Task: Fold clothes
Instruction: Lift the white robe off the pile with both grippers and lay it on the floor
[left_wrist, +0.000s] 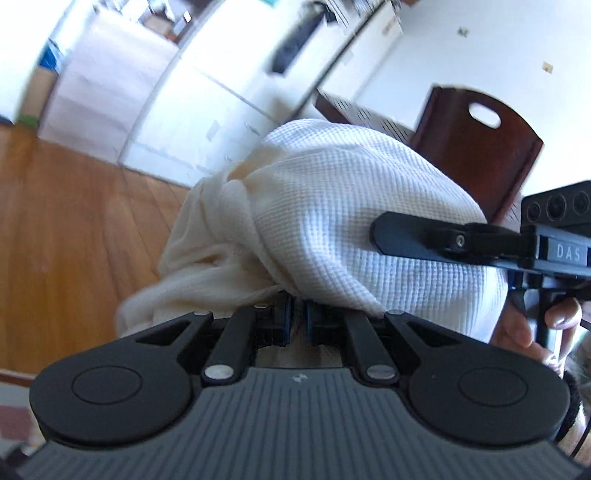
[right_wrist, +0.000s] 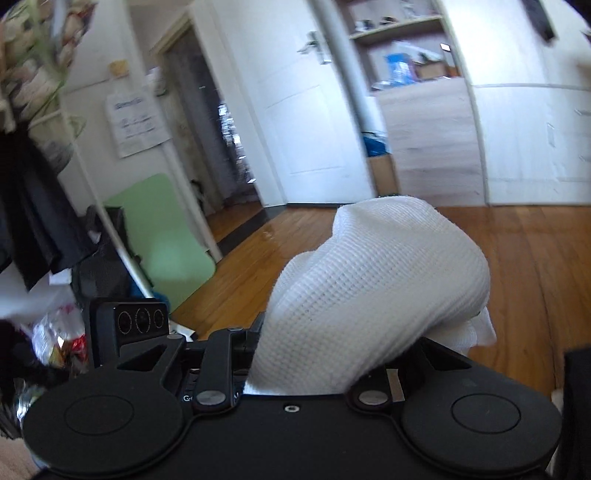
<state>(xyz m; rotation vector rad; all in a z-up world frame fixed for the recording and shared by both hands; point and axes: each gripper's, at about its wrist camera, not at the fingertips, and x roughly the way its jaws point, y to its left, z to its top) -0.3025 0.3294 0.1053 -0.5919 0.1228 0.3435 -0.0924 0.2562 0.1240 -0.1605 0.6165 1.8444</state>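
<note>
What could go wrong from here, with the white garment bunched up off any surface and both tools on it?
The white waffle-knit garment hangs bunched in the air, so it may be laid down creased or twisted. The left tool seems to pinch only a gathered edge near its blue pads, which could slip out. Cloth drapes over the right tool and hides its jaws, so its grip cannot be checked. Neither view shows a surface to fold on.
</note>
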